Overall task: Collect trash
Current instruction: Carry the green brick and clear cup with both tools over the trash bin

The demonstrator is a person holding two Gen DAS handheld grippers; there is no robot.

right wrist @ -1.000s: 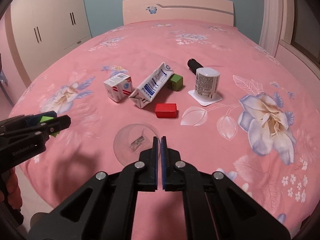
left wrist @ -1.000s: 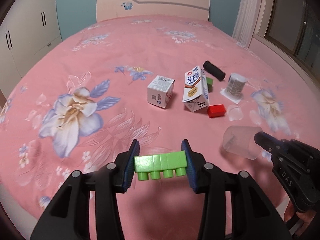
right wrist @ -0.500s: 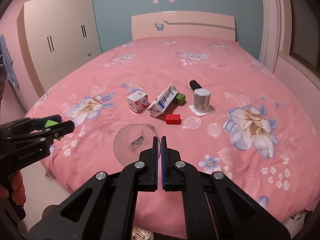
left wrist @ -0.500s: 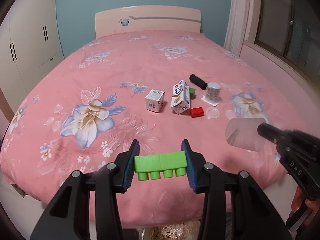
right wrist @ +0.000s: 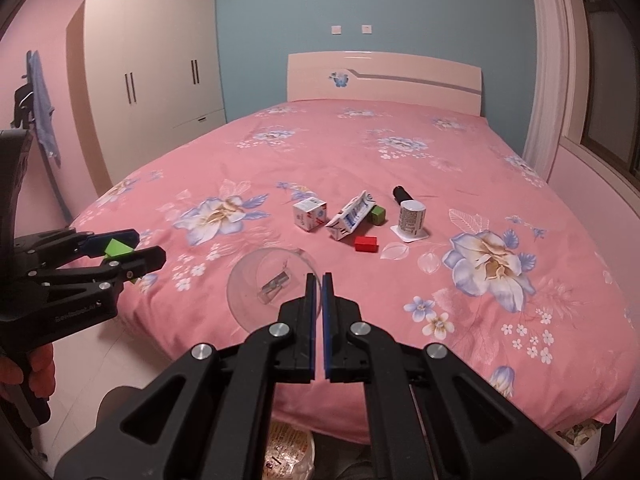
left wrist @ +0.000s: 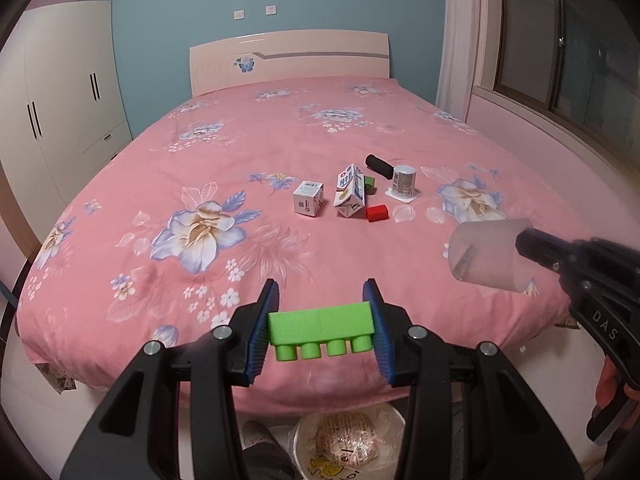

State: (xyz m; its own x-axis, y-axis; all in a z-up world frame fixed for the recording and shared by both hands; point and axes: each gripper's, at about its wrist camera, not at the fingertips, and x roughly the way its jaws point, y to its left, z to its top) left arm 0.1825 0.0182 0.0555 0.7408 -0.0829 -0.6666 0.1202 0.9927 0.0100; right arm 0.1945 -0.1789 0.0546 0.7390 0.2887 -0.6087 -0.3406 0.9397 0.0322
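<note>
My left gripper (left wrist: 322, 326) is shut on a green toy brick (left wrist: 322, 330) and holds it in the air over the near edge of the pink bed. It shows at the left of the right wrist view (right wrist: 138, 254). My right gripper (right wrist: 319, 294) is shut on the rim of a clear plastic cup (right wrist: 268, 286) with a small scrap inside; the cup also shows in the left wrist view (left wrist: 486, 254). On the bed lie a small white carton (left wrist: 308, 199), a crushed milk carton (left wrist: 351, 191), a red block (left wrist: 377, 213), a dark green block (left wrist: 370, 184), a black tube (left wrist: 379, 165) and a white tub (left wrist: 404, 181).
A trash bin with a bag and wrappers inside (left wrist: 348, 442) stands on the floor below the grippers; it also shows in the right wrist view (right wrist: 288, 454). A white wardrobe (left wrist: 60, 100) is at the left, a window wall (left wrist: 560, 60) at the right.
Both grippers have pulled back from the bed and risen, carrying the green brick and the cup. The bin on the floor has come into view below.
</note>
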